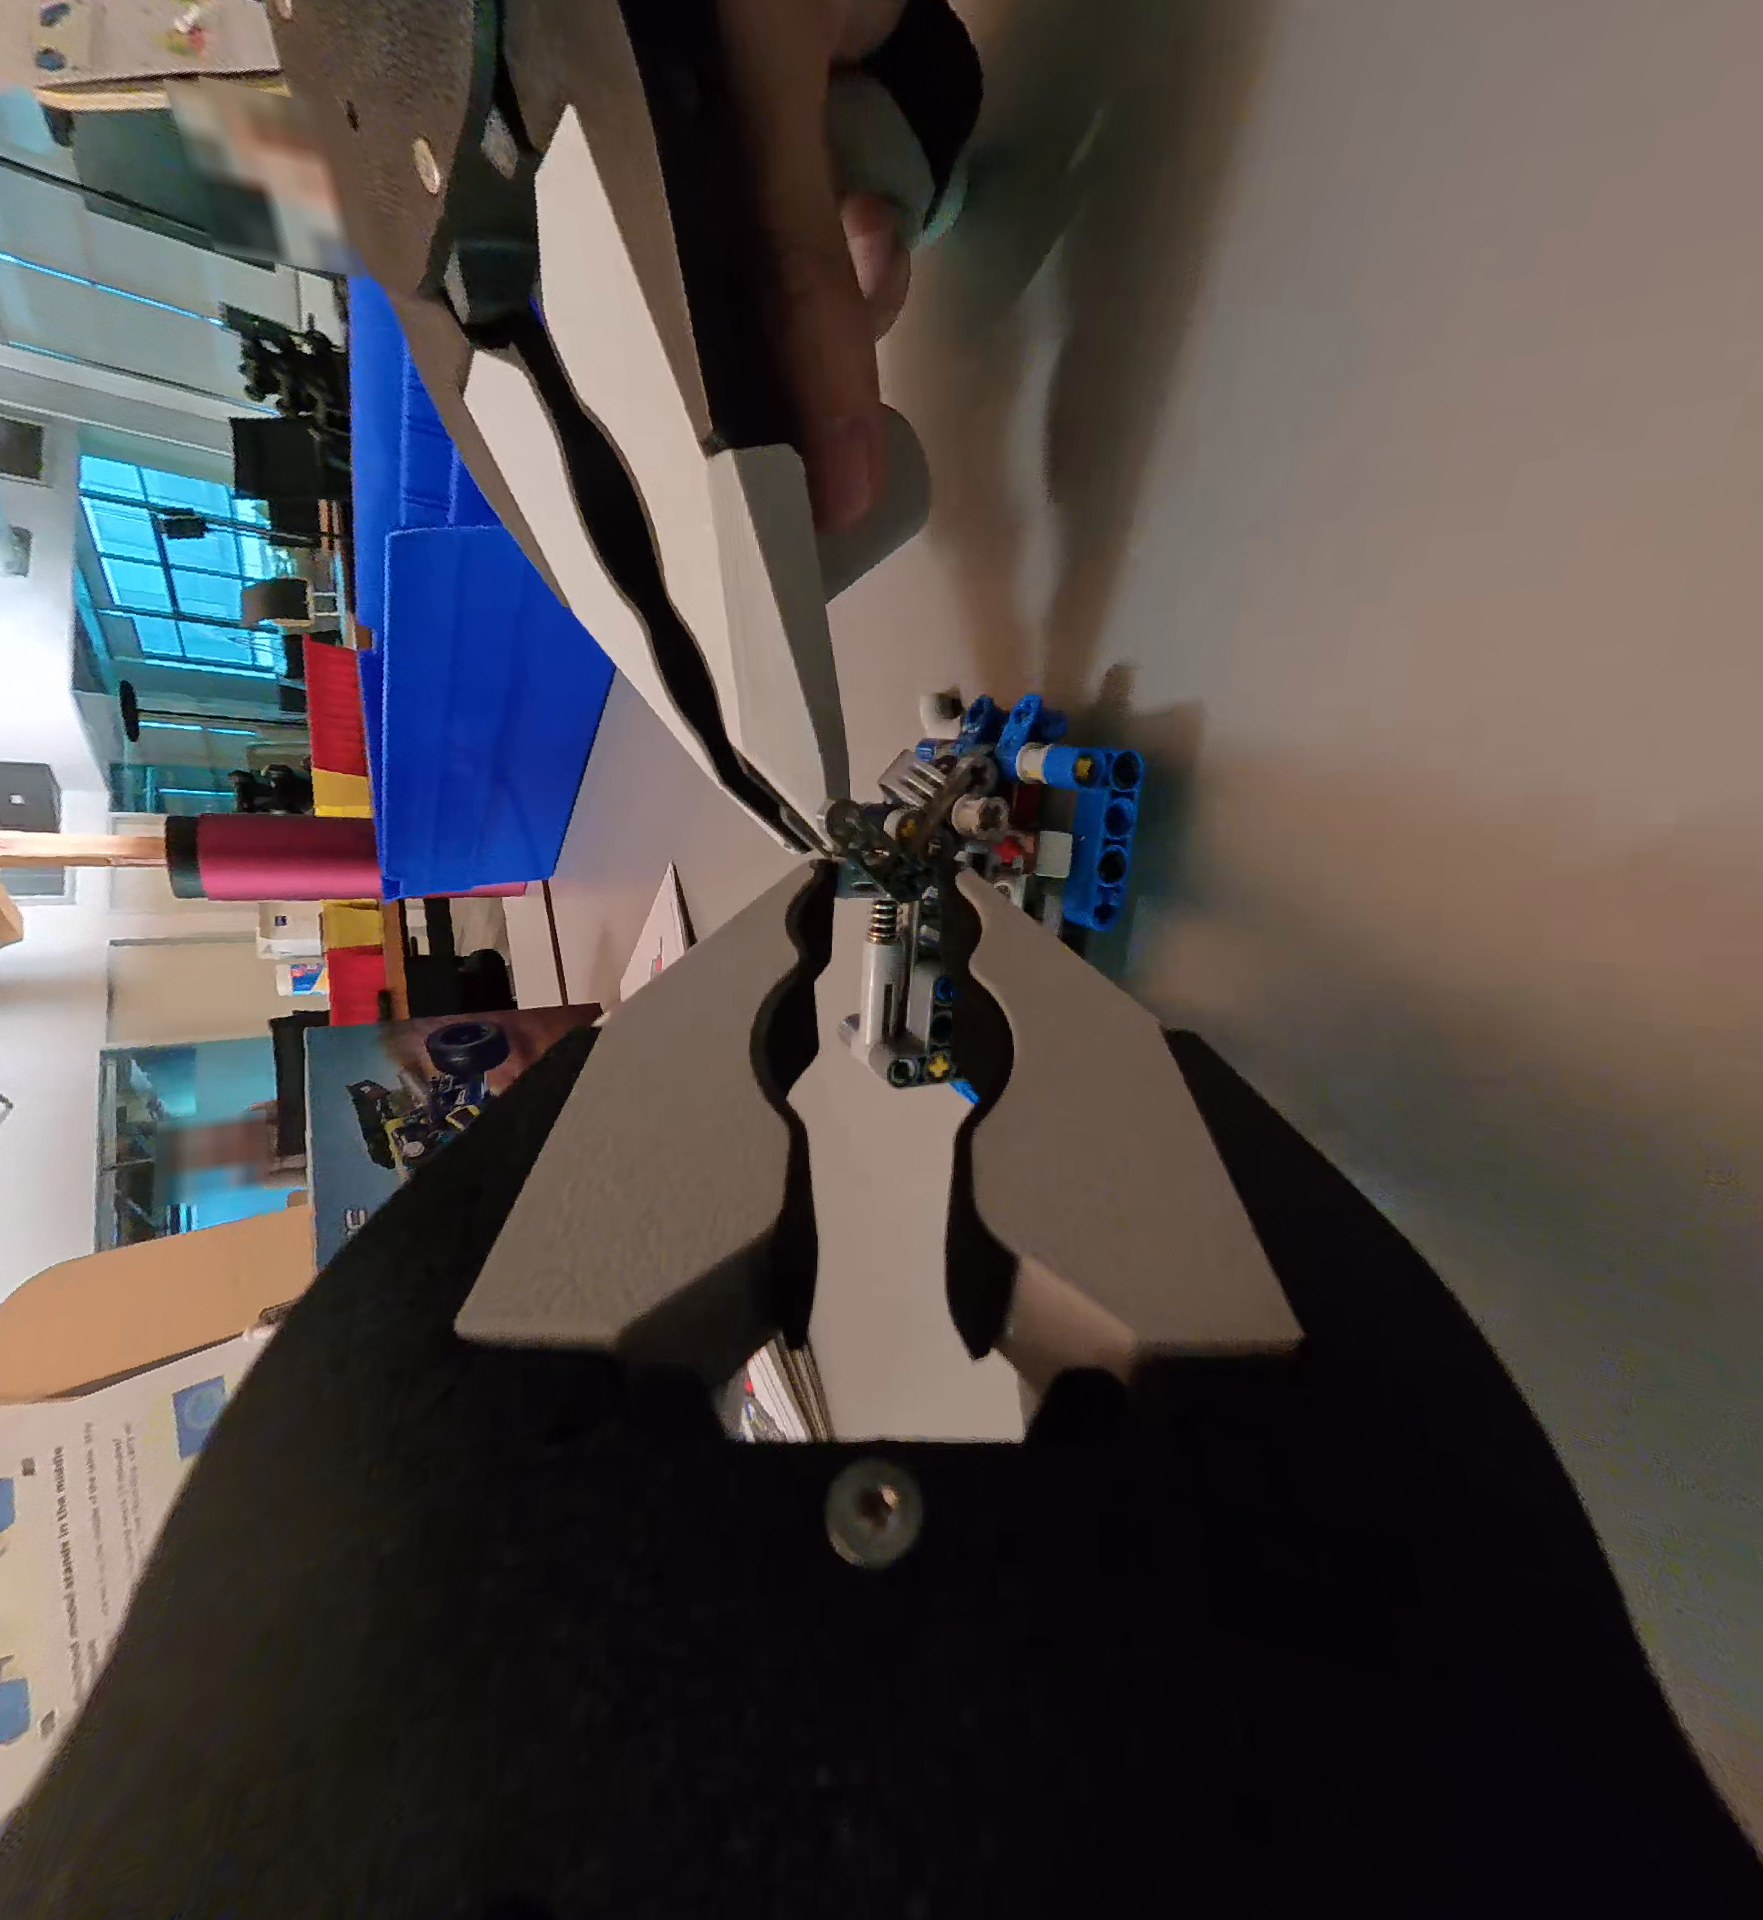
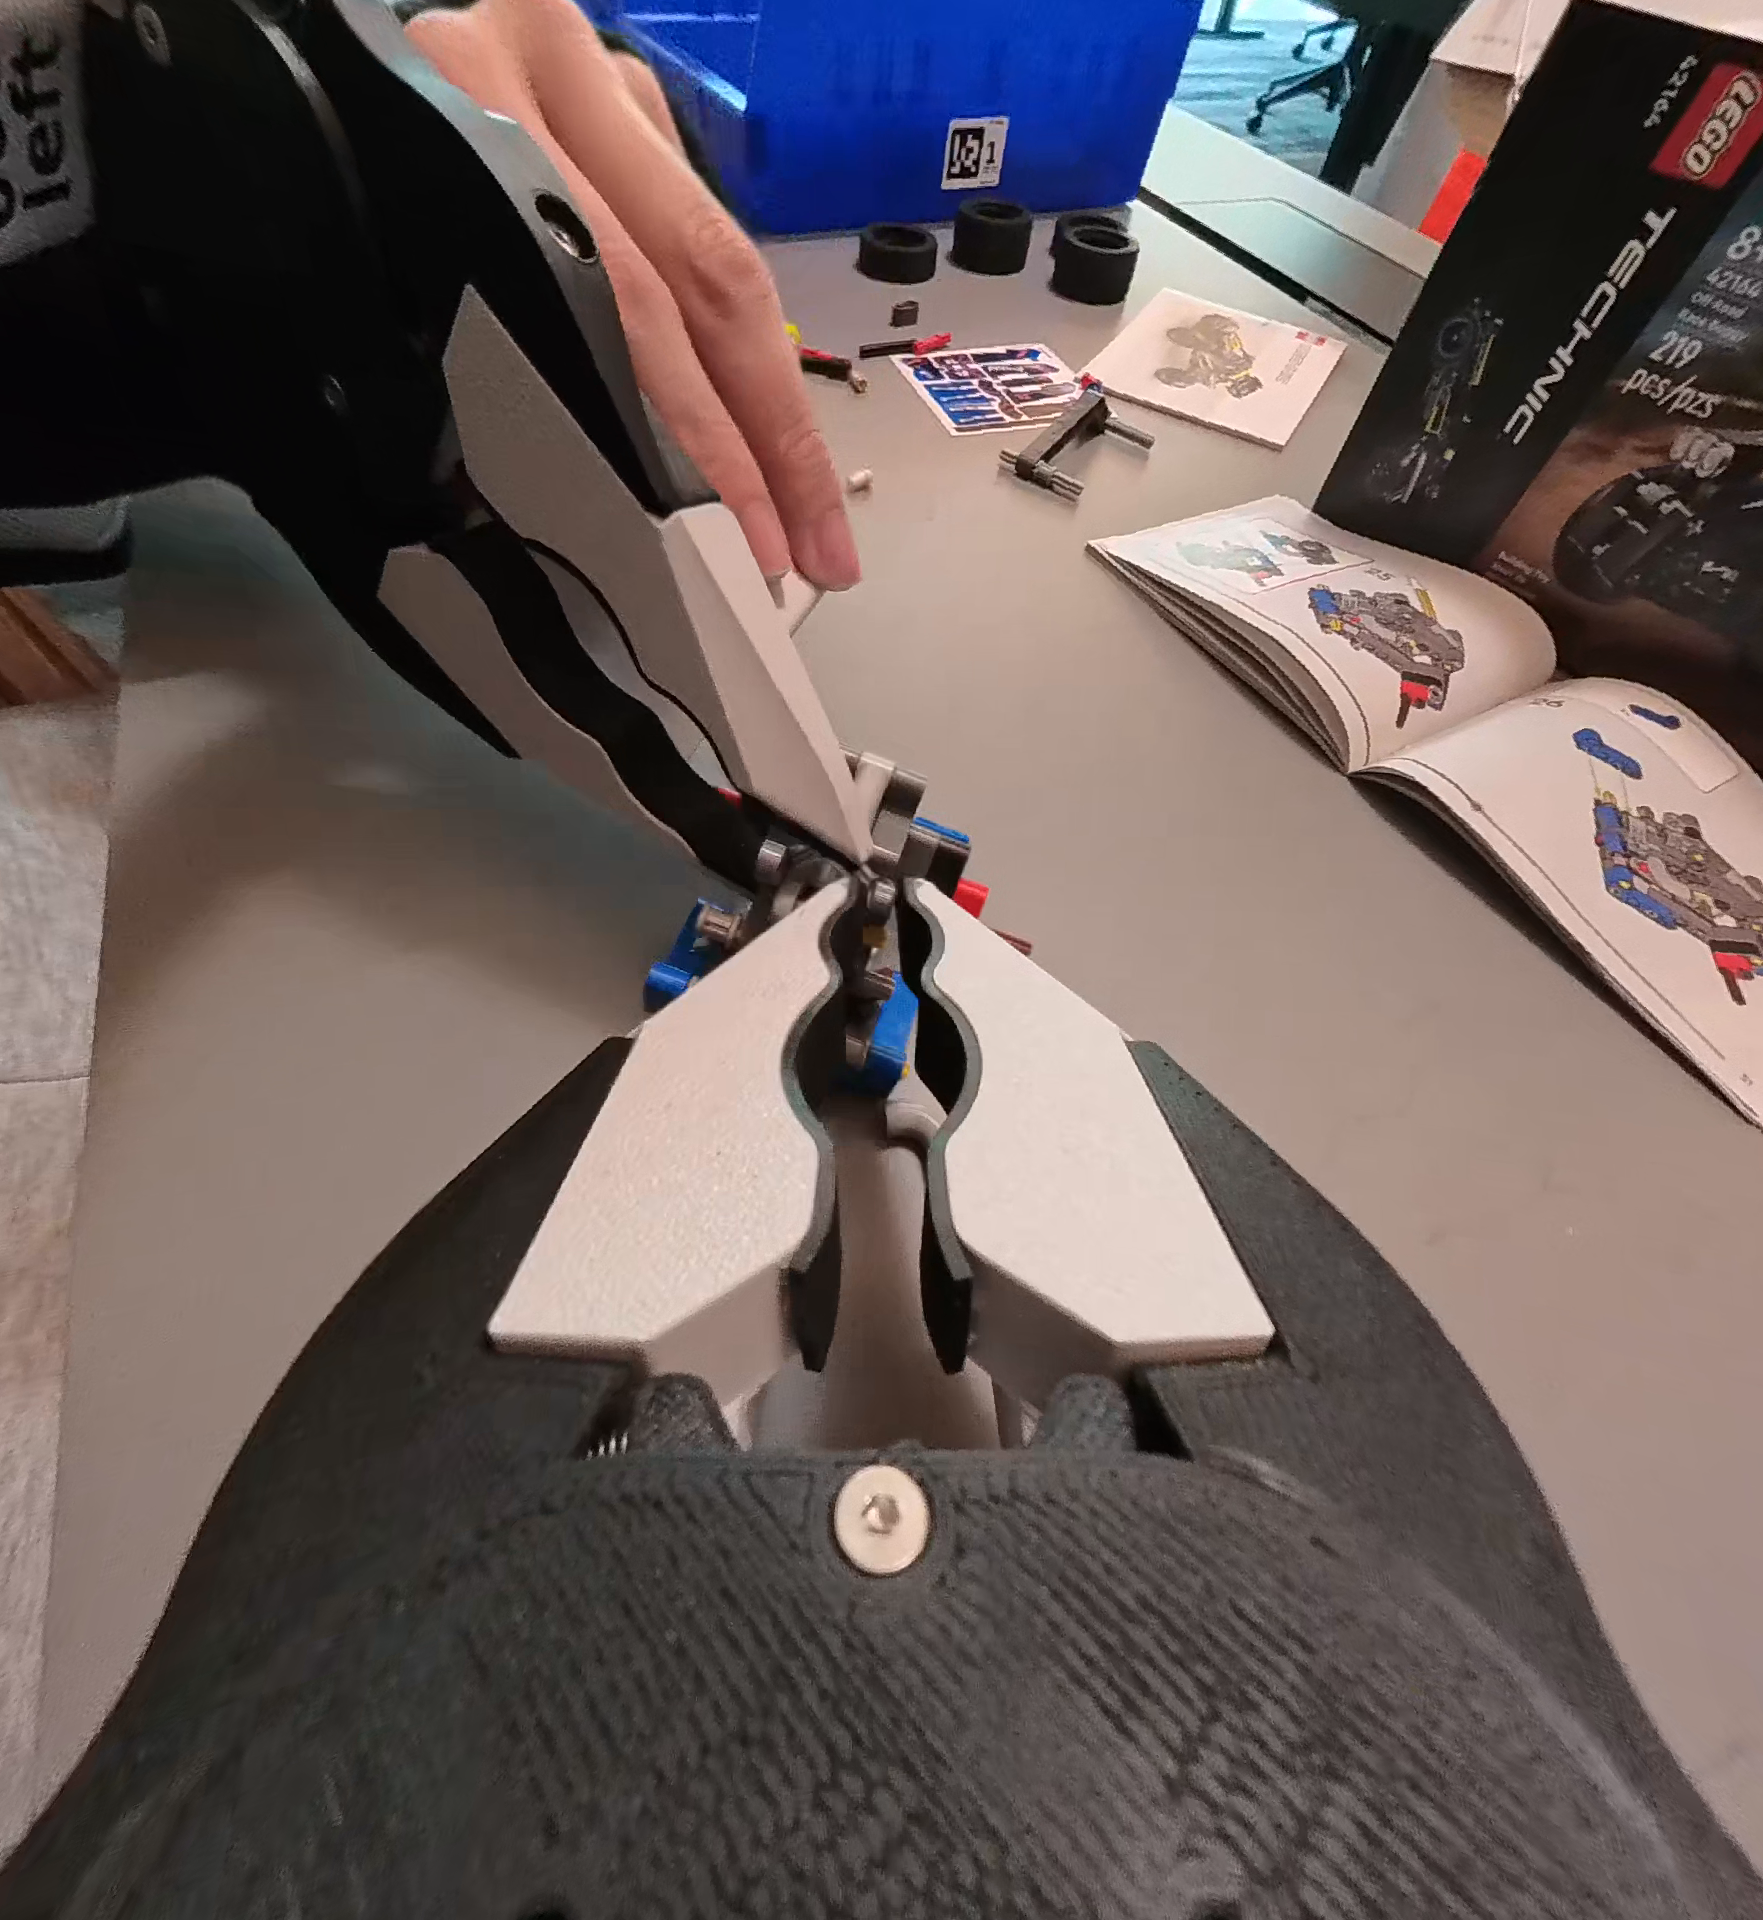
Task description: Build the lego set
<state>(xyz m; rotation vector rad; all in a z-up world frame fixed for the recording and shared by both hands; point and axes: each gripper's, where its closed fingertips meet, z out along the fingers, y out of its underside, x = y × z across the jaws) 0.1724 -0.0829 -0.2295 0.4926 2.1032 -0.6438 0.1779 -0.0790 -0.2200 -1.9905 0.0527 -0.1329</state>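
**Asker:** How are the hands and grippers posed?

**Operator:** In my right wrist view, a hand [image 2: 711, 312] lies along the top of the left gripper [image 2: 835, 847], fingers stretched out flat. That gripper slants down from the far left towards a small brick model [image 2: 918, 831] on the grey table [image 2: 1220, 935]. In my left wrist view the right gripper [image 1: 815, 831] slants in from the far side, a hand [image 1: 835, 343] wrapped round its handle.

**Asker:** What do the fingers hold?

**Operator:** My right gripper [image 2: 872, 894] is nearly pressed together, its tips pinching a thin dark-grey link of the model. My left gripper [image 1: 892, 883] stands narrowly parted around the model's grey and blue parts; its right fingertip [image 1: 965, 888] touches them, but I cannot tell whether both pads press. The two pairs of tips meet at the same spot.

**Asker:** What lies around?

**Operator:** To the far right, an open instruction booklet [image 2: 1479, 748] and a dark box [image 2: 1583, 364]. Farther off, three black tyres [image 2: 991, 244], a sticker sheet [image 2: 991, 384] and a blue bin [image 2: 908, 104].
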